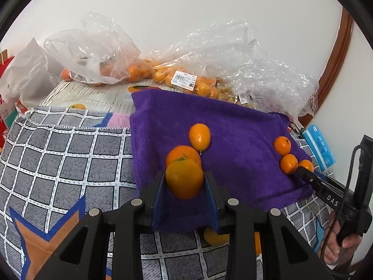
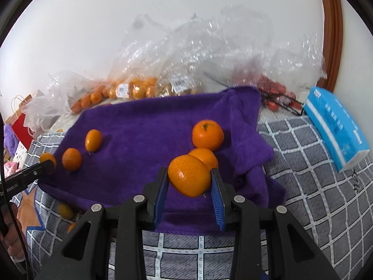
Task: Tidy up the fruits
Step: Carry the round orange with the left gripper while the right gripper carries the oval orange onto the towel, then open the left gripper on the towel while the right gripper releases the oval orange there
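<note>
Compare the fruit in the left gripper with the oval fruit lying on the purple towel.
The held fruit is round and clamped in the left gripper; the oval fruit is elongated and smaller and lies free on the purple towel. Both are orange with smooth skin.

The left gripper has its jaws clamped on an orange, held above a purple towel. Just behind it another orange lies on the towel, with an oval one beside that. At the towel's right edge three small oranges cluster, the right gripper reaching in among them. Clear bags of fruit sit behind.
</note>
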Demonstrator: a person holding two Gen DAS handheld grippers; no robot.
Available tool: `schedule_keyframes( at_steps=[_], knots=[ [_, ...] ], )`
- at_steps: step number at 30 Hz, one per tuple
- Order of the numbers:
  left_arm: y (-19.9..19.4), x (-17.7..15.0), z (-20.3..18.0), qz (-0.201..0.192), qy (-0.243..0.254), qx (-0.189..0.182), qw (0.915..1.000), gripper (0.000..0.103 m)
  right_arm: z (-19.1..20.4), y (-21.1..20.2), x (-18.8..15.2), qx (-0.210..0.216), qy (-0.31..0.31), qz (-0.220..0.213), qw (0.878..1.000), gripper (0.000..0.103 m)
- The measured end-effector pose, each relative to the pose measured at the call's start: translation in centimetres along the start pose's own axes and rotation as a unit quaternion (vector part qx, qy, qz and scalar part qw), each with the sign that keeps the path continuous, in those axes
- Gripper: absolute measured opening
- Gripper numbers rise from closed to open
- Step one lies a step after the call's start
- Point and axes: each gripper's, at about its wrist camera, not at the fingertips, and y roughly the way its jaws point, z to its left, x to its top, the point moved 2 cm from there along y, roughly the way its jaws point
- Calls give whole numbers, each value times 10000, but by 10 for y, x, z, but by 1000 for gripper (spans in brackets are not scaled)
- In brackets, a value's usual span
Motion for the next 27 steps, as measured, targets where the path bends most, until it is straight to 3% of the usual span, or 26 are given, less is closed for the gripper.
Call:
schedule_keyframes(
  at_steps=[13,23,27],
  knots=[
    [8,-1,4,92,66,24,9999,32,-8,13,-5,89,86,137,9998,36],
    [7,-3,1,105,159,63,9998,31,-2,11,-8,8,-135,13,9999,37],
    [6,-4,0,104,218,75,9997,32,-1,7,-8,-12,-136,-108,9998,42]
  ],
)
